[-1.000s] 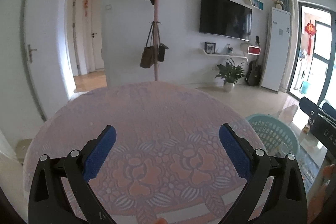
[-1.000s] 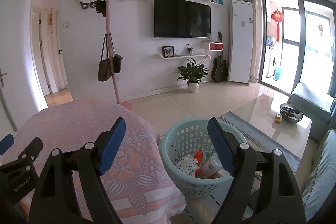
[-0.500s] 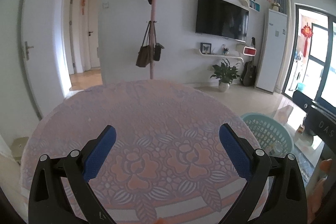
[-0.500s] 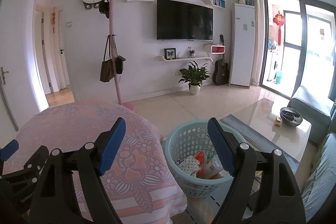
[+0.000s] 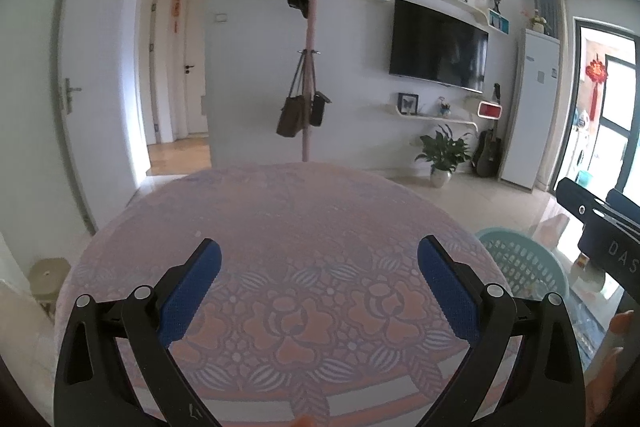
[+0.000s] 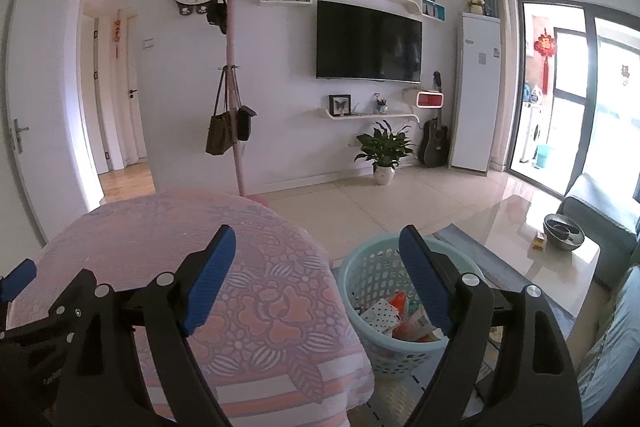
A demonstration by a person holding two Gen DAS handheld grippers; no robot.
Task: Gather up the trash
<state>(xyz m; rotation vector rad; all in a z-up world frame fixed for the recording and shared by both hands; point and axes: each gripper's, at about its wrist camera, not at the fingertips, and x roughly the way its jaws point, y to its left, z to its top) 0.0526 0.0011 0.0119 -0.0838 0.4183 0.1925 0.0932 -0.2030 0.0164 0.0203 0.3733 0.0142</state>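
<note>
Round table under a pink floral cloth fills the near view; no litter visible on its top from either wrist. Beside the table's right edge, on the floor, stands the teal plastic basket with open lattice walls. Trash already sits in its bottom: a dotted white packet, orange and red wrappers, what looks like a tube. Judged light, crinkly, easily crushed, slick film; best pinched across a flat fold or edge, not squeezed hard. Basket itself likely light and springy, rim the place to grip. Left gripper spread wide, nothing between the pads, over the tabletop. Right gripper jaws have just been opening, empty, straddling table edge and basket.
</note>
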